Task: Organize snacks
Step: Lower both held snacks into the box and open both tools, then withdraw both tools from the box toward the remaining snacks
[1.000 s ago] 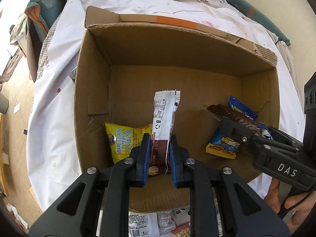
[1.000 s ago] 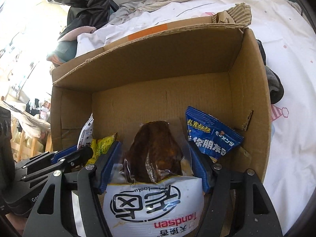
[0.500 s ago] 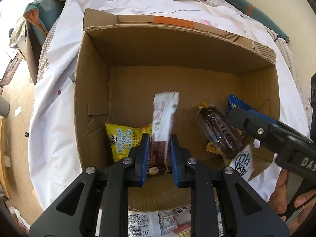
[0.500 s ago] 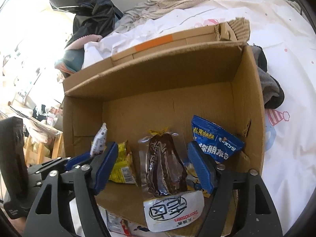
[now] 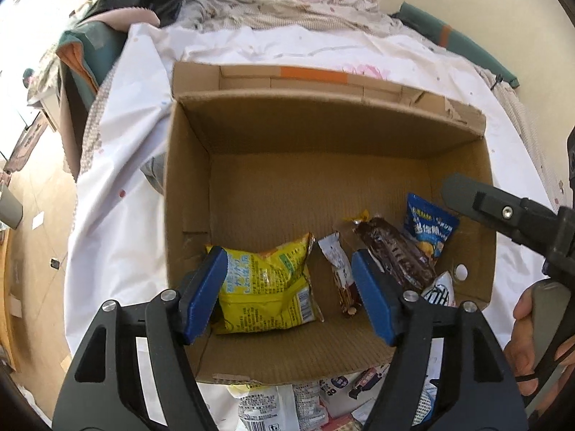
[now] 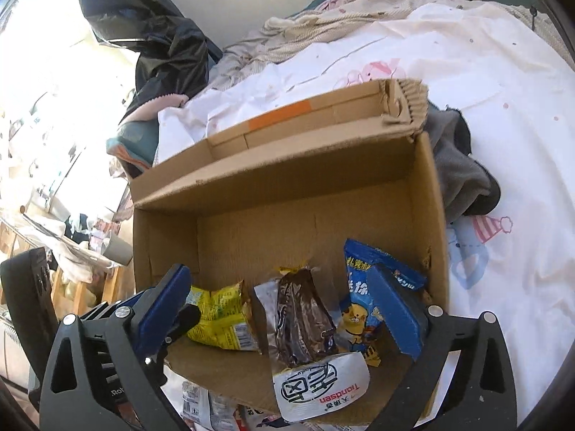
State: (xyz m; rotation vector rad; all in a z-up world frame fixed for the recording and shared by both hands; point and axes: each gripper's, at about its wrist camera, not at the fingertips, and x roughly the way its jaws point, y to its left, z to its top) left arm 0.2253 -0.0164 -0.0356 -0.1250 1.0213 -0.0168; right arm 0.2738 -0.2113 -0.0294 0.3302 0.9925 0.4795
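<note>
An open cardboard box [image 5: 251, 194] [image 6: 427, 194] sits on a white bedsheet. Inside lie a yellow snack bag [image 5: 266, 287] [image 6: 219, 316], a slim white-and-brown bar [image 5: 341, 273], a dark brown pastry pack [image 5: 395, 251] [image 6: 302, 319] with a white end, and a blue snack bag [image 5: 427, 226] [image 6: 363, 287]. My left gripper [image 5: 291, 294] is open and empty above the box's near edge. My right gripper [image 6: 280, 309] is open and empty above the pastry pack; it also shows in the left wrist view [image 5: 503, 215] at the right.
More snack packets [image 5: 280, 406] [image 6: 201, 406] lie on the sheet in front of the box. Grey clothing [image 6: 460, 165] lies against the box's right side. Rumpled bedding [image 5: 305, 7] is behind. The bed's left edge drops to a wooden floor [image 5: 32, 215].
My left gripper opened and let go of the slim bar, which now lies in the box. My right gripper had released the pastry pack; both grippers have pulled back and up.
</note>
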